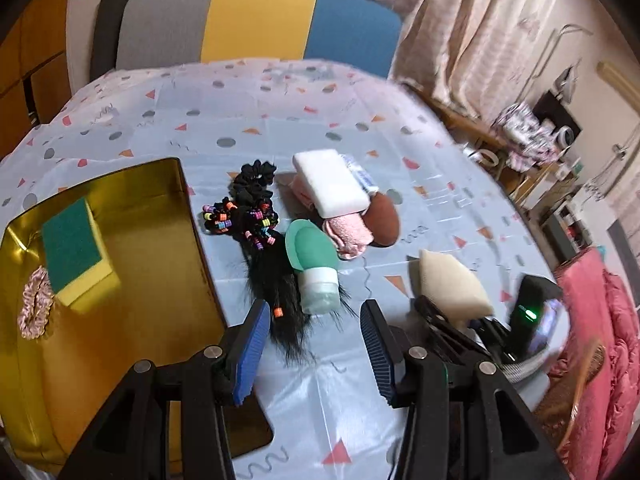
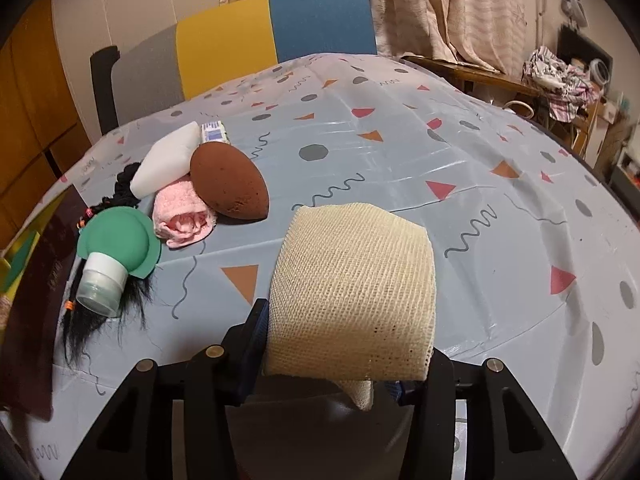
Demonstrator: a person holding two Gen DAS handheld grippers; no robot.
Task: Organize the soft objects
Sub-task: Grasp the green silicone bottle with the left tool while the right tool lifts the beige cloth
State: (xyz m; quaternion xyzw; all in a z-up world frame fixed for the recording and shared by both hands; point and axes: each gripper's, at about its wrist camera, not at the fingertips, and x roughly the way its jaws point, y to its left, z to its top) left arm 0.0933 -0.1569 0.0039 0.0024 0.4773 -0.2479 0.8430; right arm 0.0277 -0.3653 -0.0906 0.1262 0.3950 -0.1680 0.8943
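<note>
My right gripper [image 2: 344, 344] is shut on a beige bandage roll [image 2: 352, 288], held above the table; the roll also shows in the left wrist view [image 1: 452, 284]. My left gripper [image 1: 314, 344] is open and empty, low over the table beside a gold tin box [image 1: 120, 312]. The box holds a green and yellow sponge [image 1: 76, 248] and a pink scrunchie [image 1: 34, 308]. On the table lie a green squeeze bottle [image 1: 314, 264], a black hairpiece with beads [image 1: 260, 240], a pink cloth [image 1: 348, 236], a white sponge [image 1: 330, 182] and a brown makeup sponge [image 1: 382, 220].
A table [image 2: 400, 128] with a light blue patterned cloth carries everything. A grey, yellow and blue chair [image 1: 256, 24] stands at its far edge. A pink quilt [image 1: 600, 340] and cluttered shelves [image 1: 540, 132] are to the right.
</note>
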